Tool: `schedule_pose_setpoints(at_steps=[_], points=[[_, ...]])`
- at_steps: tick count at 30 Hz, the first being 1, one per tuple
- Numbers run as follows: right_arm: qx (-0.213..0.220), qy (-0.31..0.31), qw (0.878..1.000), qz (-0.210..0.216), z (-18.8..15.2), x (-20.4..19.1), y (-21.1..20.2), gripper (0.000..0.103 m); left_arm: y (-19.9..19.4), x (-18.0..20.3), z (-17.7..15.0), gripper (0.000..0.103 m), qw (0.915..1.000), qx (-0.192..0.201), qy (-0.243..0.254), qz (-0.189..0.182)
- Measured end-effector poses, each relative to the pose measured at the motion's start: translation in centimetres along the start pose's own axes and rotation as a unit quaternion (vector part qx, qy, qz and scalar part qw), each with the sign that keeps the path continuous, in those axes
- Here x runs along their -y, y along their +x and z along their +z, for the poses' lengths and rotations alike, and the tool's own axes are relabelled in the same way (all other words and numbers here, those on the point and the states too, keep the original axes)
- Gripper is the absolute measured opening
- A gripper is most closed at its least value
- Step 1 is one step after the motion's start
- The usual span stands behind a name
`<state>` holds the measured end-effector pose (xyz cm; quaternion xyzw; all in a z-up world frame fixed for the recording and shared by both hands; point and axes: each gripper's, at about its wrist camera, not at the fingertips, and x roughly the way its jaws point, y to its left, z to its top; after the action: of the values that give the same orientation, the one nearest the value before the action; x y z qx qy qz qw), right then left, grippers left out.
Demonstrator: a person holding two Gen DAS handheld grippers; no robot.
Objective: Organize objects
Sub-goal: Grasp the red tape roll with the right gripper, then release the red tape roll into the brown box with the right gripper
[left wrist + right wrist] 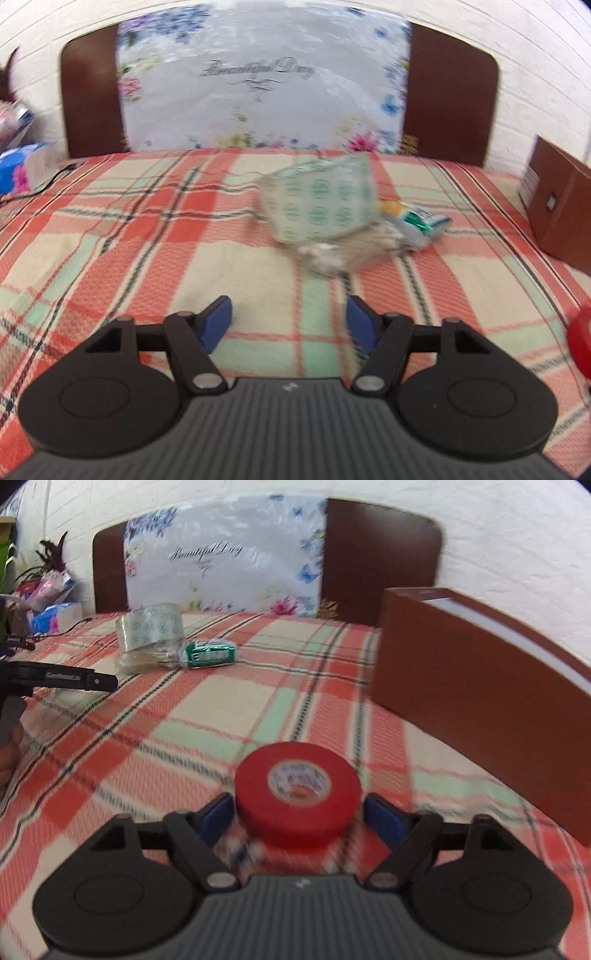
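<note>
On bed [207, 716], right gripper [298, 812] straddling red tape roll [298, 790], jaws parted, not yet clenched; next, squeeze, lift toward brown box [461, 664]. Left gripper [289, 323] released, idle.

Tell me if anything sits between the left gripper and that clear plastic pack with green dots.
Nothing visible does. Only bare plaid blanket lies between the open left gripper and the clear green-dotted plastic pack.

the checked red, cream and green bed blanket [221, 709] looks like coarse woven cloth. the red tape roll [297, 794] is smooth matt plastic with a paper-labelled core. the clear patterned tape roll [149, 629] and green foil packet [210, 652] are glossy; the brown box [461, 672] looks like matt cardboard.
</note>
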<state>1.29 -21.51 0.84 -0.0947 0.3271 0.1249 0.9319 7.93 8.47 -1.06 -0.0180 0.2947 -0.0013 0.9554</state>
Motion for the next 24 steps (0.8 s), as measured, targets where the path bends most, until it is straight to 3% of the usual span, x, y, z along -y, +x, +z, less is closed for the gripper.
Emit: schedule_pose_setpoints(at_steps=[3,5,7,9,11,12,13,14,17,20,24], points=[[0.01,-0.016,1.0,-0.017,-1.0,0.3,-1.3,0.088,-1.2,3.0,1.1,0.064,0.9927,-0.04,-0.025,-0.111],[0.012,-0.014,1.0,-0.015,-0.9,0.4,-1.3,0.087,-1.6,6.3,2.1,0.064,0.9798,-0.07,-0.017,-0.187],[0.013,-0.015,1.0,-0.012,-0.8,0.3,-1.0,0.087,-1.8,9.4,2.8,0.064,0.9678,-0.087,-0.011,-0.236],[0.014,-0.021,1.0,-0.01,-0.6,0.1,-0.6,0.087,-0.9,12.3,3.0,0.059,0.9569,-0.128,0.005,-0.261],[0.015,-0.029,0.999,-0.008,-0.3,-0.1,-0.2,0.087,0.6,15.0,1.9,0.044,0.9441,-0.19,0.024,-0.268],[0.014,-0.031,0.999,-0.006,-0.2,-0.1,0.1,0.086,1.1,15.8,1.4,0.04,0.9424,-0.201,0.032,-0.265],[0.013,-0.029,1.0,0.001,-0.2,-0.1,0.4,0.085,0.9,16.4,1.2,0.037,0.9485,-0.186,0.049,-0.252],[0.008,-0.025,1.0,0.016,-0.1,0.1,0.6,0.072,0.6,16.9,1.2,0.035,0.9507,-0.179,0.066,-0.244],[0.02,-0.016,0.999,0.024,-0.1,0.2,0.4,0.072,0.2,16.6,2.5,0.032,0.9514,-0.178,0.046,-0.247],[0.079,-0.025,0.997,0.0,0.5,0.2,-1.2,0.072,-1.2,16.7,6.0,0.032,0.9546,-0.13,0.036,-0.266],[0.174,-0.051,0.981,-0.072,3.2,1.3,-2.7,0.072,-1.9,19.8,11.0,0.032,0.9583,-0.058,0.053,-0.275]])
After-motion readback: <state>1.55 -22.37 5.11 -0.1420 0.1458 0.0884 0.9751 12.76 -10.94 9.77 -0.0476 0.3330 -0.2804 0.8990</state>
